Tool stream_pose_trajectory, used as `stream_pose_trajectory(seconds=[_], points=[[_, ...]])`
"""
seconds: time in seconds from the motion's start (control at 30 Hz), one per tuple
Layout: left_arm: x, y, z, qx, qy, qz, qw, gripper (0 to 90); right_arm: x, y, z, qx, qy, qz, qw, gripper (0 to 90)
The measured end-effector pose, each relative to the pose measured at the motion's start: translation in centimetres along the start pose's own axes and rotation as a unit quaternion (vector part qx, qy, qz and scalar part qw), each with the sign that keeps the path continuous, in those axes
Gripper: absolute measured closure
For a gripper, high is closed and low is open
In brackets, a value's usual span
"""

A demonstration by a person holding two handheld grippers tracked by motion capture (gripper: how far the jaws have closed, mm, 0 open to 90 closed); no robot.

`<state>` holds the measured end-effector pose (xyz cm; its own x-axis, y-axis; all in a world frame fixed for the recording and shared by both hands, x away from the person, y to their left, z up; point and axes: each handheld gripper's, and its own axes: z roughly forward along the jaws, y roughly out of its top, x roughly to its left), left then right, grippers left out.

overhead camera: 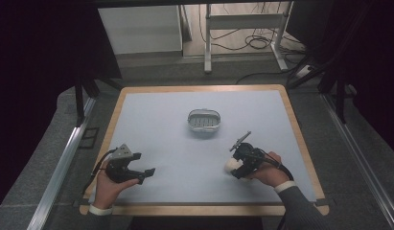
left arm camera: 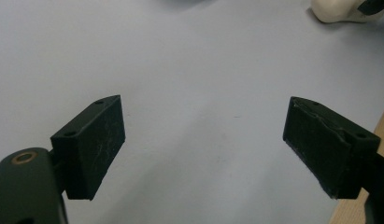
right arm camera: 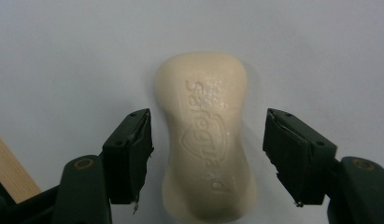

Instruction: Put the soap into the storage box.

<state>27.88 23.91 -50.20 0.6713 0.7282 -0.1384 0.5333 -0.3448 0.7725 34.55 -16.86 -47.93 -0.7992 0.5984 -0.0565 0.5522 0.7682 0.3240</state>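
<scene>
A cream bar of soap (right arm camera: 206, 140) with embossed lettering lies flat on the pale blue mat. My right gripper (right arm camera: 207, 156) is open, its two jaws standing either side of the bar with a gap on each side. From above, the soap (overhead camera: 231, 166) shows as a pale lump just left of the right gripper (overhead camera: 240, 168), near the table's front right. My left gripper (overhead camera: 145, 173) is held low at the front left, open, with nothing between its jaws (left arm camera: 203, 144). The soap's end (left arm camera: 339, 10) peeks in at the top right of the left gripper view.
A small white oval soap dish (overhead camera: 203, 120) with a slotted bottom sits at the middle of the mat. The wooden table edge (overhead camera: 300, 139) frames the blue mat (overhead camera: 185, 153). Beyond the table stand a desk frame and loose cables on the floor.
</scene>
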Motion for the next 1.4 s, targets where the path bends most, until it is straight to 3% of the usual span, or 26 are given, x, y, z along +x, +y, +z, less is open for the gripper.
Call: stream_pose_trajectory(seconds=[0.27,0.4,0.53,0.67,1.07,1.4], points=[[0.0,0.0,-0.2,-0.004,0.000,-0.001,1.0000,13.5,0.2,0.0,1.0,0.029,0.001,-0.011,0.9995,39.8],[0.0,0.0,-0.1,-0.003,0.000,0.000,1.0000,13.5,0.2,0.0,1.4,0.031,-0.008,-0.022,0.9993,47.4],[0.0,0.0,0.0,-0.001,0.001,0.000,1.0000,13.5,0.0,0.1,1.3,0.038,-0.001,-0.022,0.9990,48.9],[0.0,0.0,-0.1,-0.003,0.002,0.000,1.0000,13.5,-0.1,0.1,1.2,0.041,-0.008,-0.025,0.9988,49.3],[0.0,0.0,0.1,0.002,0.000,0.002,1.0000,13.5,-0.8,0.3,-0.9,0.008,-0.011,-0.017,0.9998,49.4],[0.1,0.0,0.1,0.002,0.000,0.000,1.0000,13.5,-1.7,0.9,-1.5,-0.006,-0.004,-0.009,0.9999,49.4]])
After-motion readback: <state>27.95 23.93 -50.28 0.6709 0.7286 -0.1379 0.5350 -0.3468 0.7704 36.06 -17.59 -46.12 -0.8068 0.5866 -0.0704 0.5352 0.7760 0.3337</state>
